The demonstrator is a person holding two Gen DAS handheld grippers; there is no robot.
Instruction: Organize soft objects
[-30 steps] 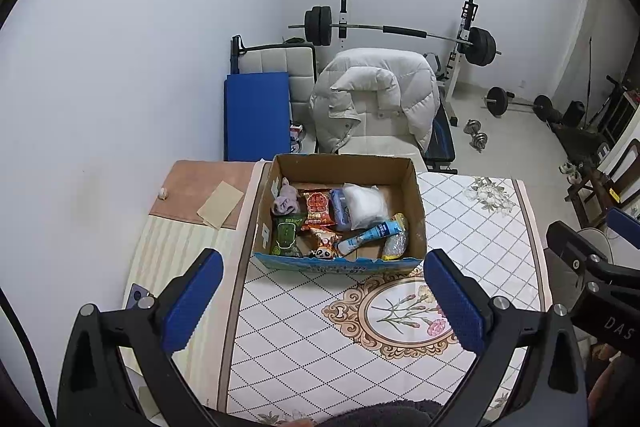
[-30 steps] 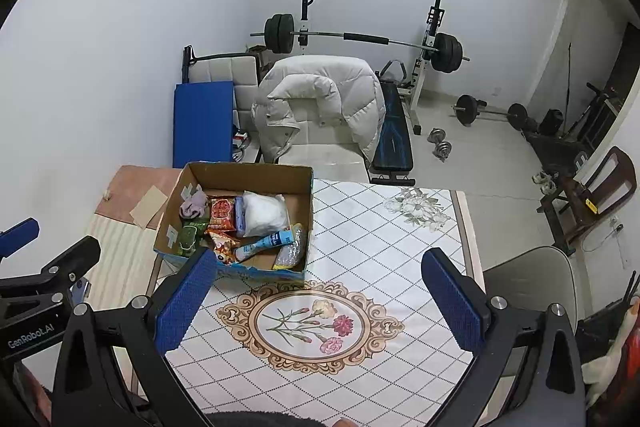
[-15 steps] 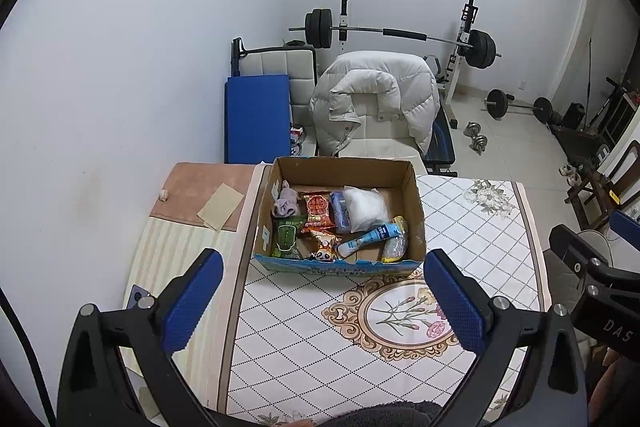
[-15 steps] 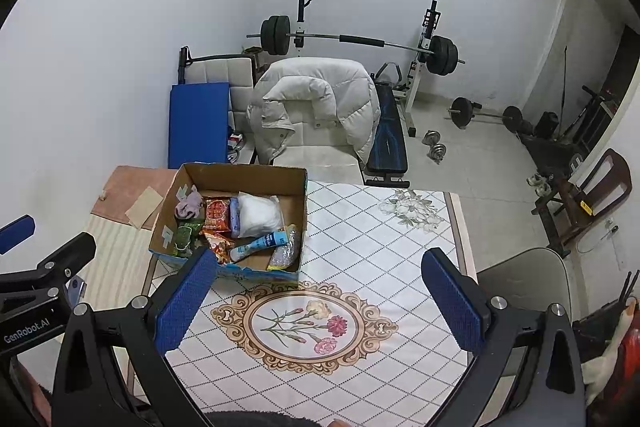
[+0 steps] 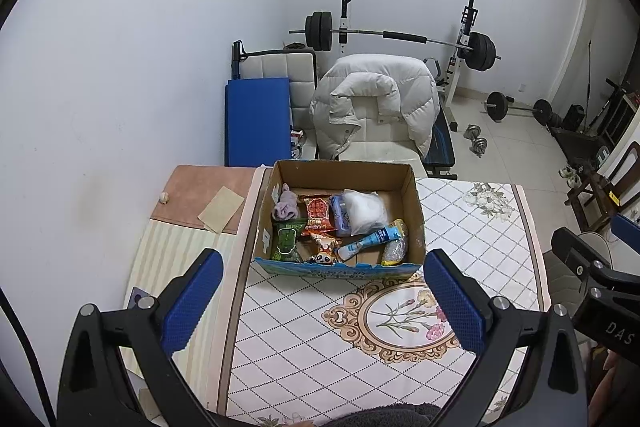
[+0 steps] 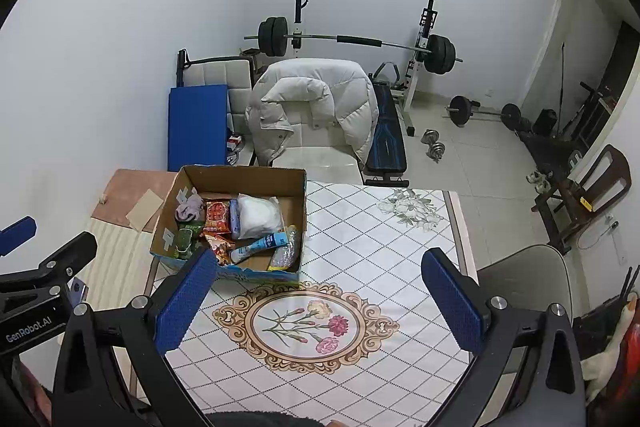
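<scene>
An open cardboard box (image 5: 416,203) (image 6: 240,175) stands at the far left of the patterned table (image 5: 480,251) (image 6: 380,247). It holds a purple cloth (image 5: 285,207) (image 6: 189,207), red snack packs (image 5: 318,213), a green pack (image 5: 285,241), a white plastic bag (image 5: 366,209) (image 6: 258,213), a blue tube (image 5: 370,239) (image 6: 260,245) and a mesh pouch (image 5: 395,247). My left gripper (image 5: 320,299) is open and empty, high above the table's near side. My right gripper (image 6: 320,301) is open and empty, to the right of the box.
A white jacket (image 5: 376,103) hangs on a chair behind the table. A blue mat (image 5: 258,121) leans on the wall. A barbell rack (image 5: 400,37) and loose weights (image 5: 516,107) stand beyond. A striped cloth (image 5: 172,259) lies left of the table.
Both views have drifted slightly; the box sits a little lower in the left view and further left in the right view. Both grippers stay open.
</scene>
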